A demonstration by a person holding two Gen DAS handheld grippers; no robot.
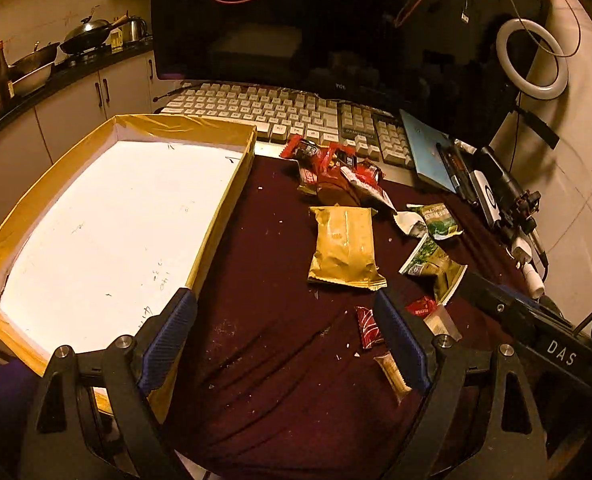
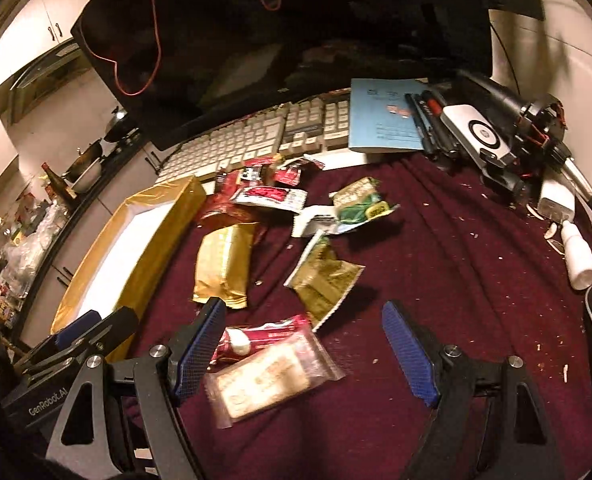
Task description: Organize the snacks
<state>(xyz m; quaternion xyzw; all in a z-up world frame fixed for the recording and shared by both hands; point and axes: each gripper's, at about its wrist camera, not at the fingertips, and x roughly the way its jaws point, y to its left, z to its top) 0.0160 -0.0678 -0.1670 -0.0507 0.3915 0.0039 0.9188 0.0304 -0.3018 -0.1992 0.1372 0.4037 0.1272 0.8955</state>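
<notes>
My left claw (image 1: 286,336) hangs wide open and empty over the maroon-draped surface (image 1: 264,360), beside the gold-rimmed tray (image 1: 200,128) at the frame's left. My right claw (image 2: 304,348) is spread just as wide, holding nothing, a clear-wrapped snack (image 2: 268,376) lying between its fingers. A gold packet (image 1: 346,248) and red wrappers (image 1: 336,168) sit centre frame, near the keyboard (image 1: 264,108).

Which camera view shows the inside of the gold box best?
The left wrist view shows it best: the whole white floor of the gold box is visible and holds no snacks. The right wrist view shows mainly its gold outer wall and only a thin strip of the floor.
</notes>
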